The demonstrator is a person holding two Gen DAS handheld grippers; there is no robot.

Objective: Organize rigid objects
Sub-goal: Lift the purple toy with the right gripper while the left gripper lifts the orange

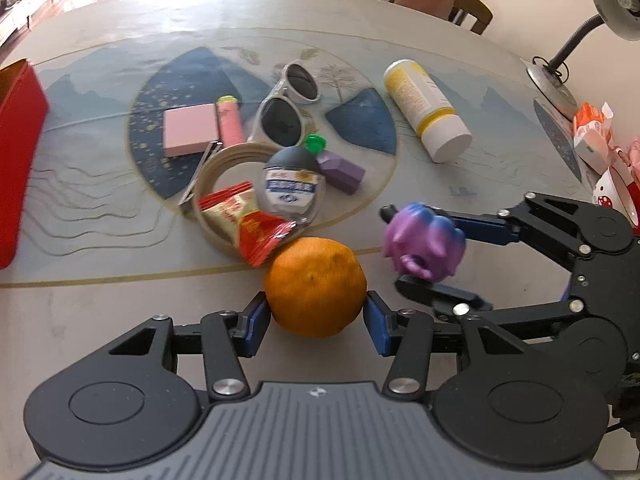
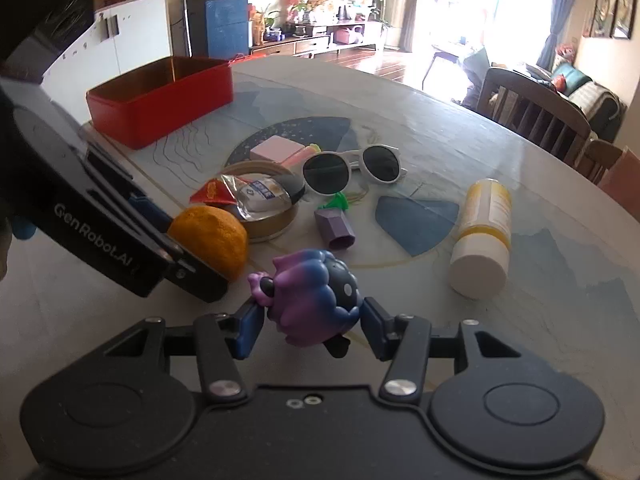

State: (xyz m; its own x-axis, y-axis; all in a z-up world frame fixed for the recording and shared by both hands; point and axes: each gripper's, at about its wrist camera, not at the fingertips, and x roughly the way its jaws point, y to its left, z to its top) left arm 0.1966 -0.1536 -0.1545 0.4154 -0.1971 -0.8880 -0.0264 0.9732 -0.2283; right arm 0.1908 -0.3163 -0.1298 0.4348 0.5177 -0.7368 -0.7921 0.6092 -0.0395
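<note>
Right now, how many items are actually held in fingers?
2. The orange is clamped in the left gripper; the purple toy is clamped in the right gripper. Everything else lies on the table.

The left gripper (image 1: 316, 316) clamps an orange (image 1: 315, 287) near the table's (image 1: 100, 312) front edge; the right gripper (image 1: 412, 246) clamps a purple toy (image 1: 424, 242) beside it.

Bare table (image 1: 100, 300) left of the orange (image 1: 316, 288); clutter just beyond.
</note>
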